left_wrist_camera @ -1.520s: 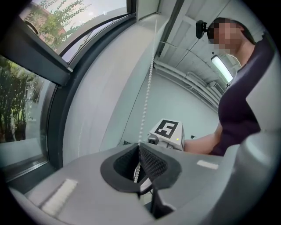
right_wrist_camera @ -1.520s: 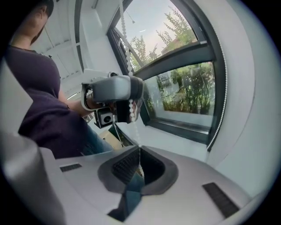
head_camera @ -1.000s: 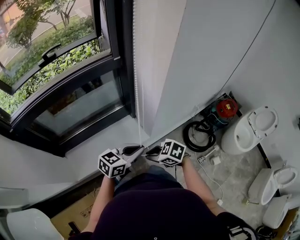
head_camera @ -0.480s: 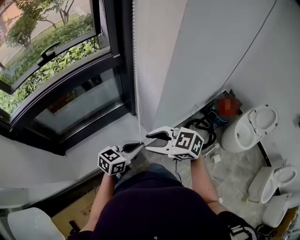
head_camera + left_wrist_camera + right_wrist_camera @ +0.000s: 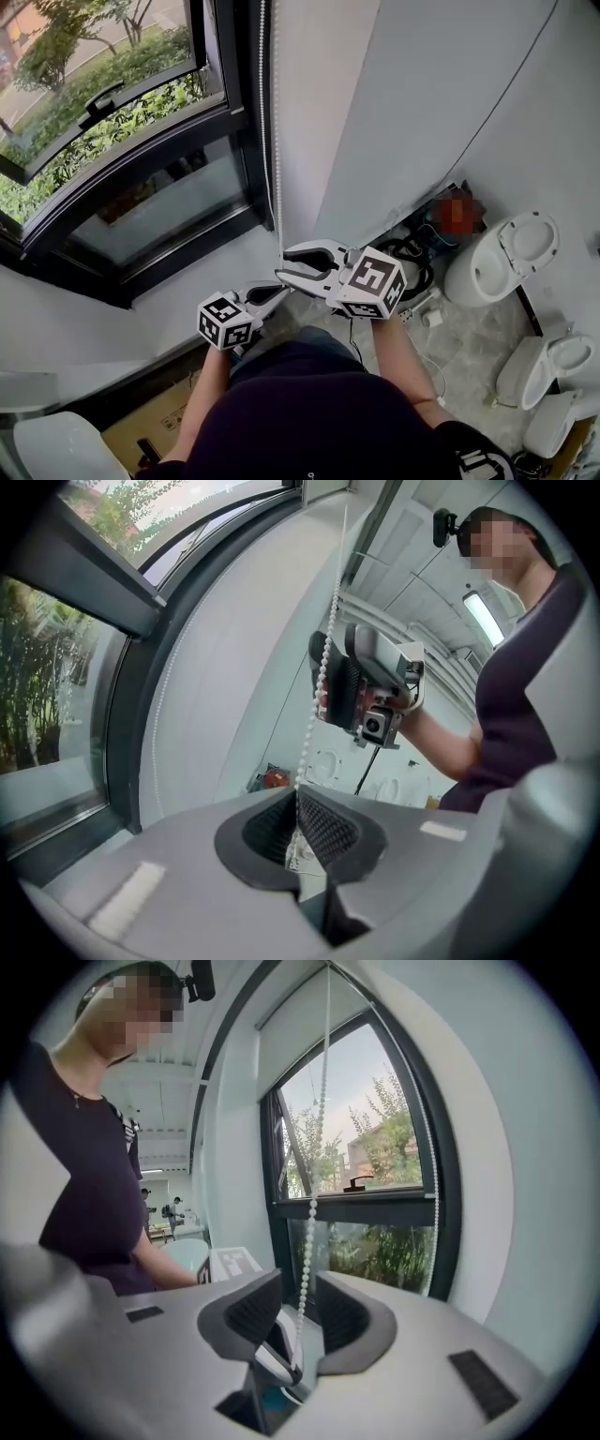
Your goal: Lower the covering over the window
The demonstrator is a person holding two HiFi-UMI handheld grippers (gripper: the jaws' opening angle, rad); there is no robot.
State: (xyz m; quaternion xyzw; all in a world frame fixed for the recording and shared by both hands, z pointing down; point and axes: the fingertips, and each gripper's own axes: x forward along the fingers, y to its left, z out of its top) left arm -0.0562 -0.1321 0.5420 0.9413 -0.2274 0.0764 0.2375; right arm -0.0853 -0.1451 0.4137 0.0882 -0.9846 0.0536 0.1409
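Meanwhile, both grippers were at the bead chain [image 5: 309, 728].
The left gripper [image 5: 295, 803] clamped the chain; the right gripper [image 5: 298, 1307], jaws just opened, stood wide around it.

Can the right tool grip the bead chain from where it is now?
Probably yes. On the right tool the jaws have just been opening, and the bead chain hangs between them, untouched. The left tool pinches it lower down.
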